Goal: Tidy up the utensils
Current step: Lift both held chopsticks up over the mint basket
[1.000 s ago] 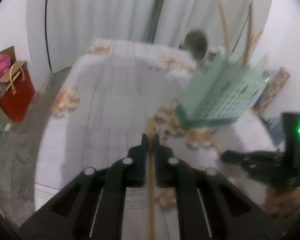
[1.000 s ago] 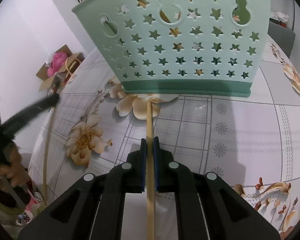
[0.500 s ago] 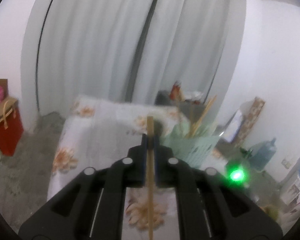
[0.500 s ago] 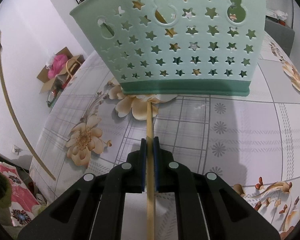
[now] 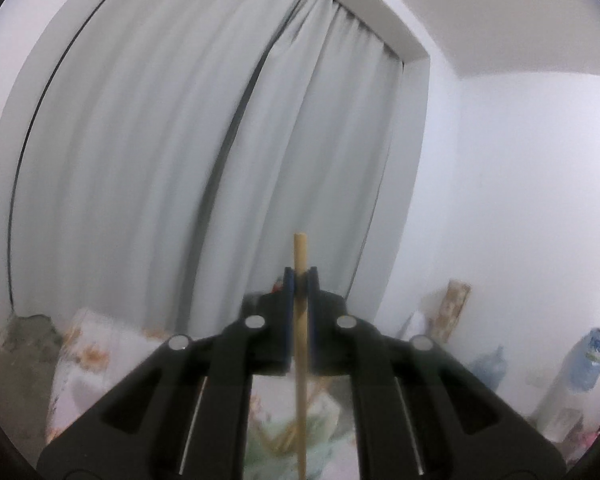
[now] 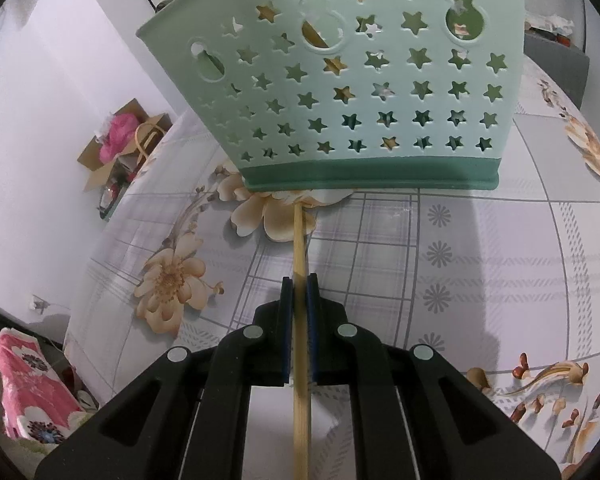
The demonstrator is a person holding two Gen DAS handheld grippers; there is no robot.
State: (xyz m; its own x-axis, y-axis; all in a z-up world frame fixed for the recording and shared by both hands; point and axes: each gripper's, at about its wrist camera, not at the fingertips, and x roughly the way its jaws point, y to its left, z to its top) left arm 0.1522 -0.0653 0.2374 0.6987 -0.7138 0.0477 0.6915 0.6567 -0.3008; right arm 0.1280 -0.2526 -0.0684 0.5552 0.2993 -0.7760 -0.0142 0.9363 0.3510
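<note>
My left gripper point(image 5: 300, 274) is shut on a wooden chopstick point(image 5: 300, 380), raised high and tilted up toward the curtains; the chopstick's tip sticks out past the jaws. Below it a blurred green basket point(image 5: 300, 440) shows between the fingers. My right gripper point(image 6: 299, 280) is shut on another wooden chopstick point(image 6: 300, 240) low over the table, its tip close to the base of the mint-green star-holed utensil basket point(image 6: 380, 100), which holds several wooden utensils.
The floral tablecloth point(image 6: 460, 240) covers the table. A cardboard box with pink items point(image 6: 120, 140) sits on the floor at left. White curtains point(image 5: 180, 160) and water bottles point(image 5: 588, 364) stand beyond the table.
My left gripper has lifted and tilted upward with its chopstick, from table level to facing the curtains. The right gripper has barely moved; the basket sits slightly closer.
</note>
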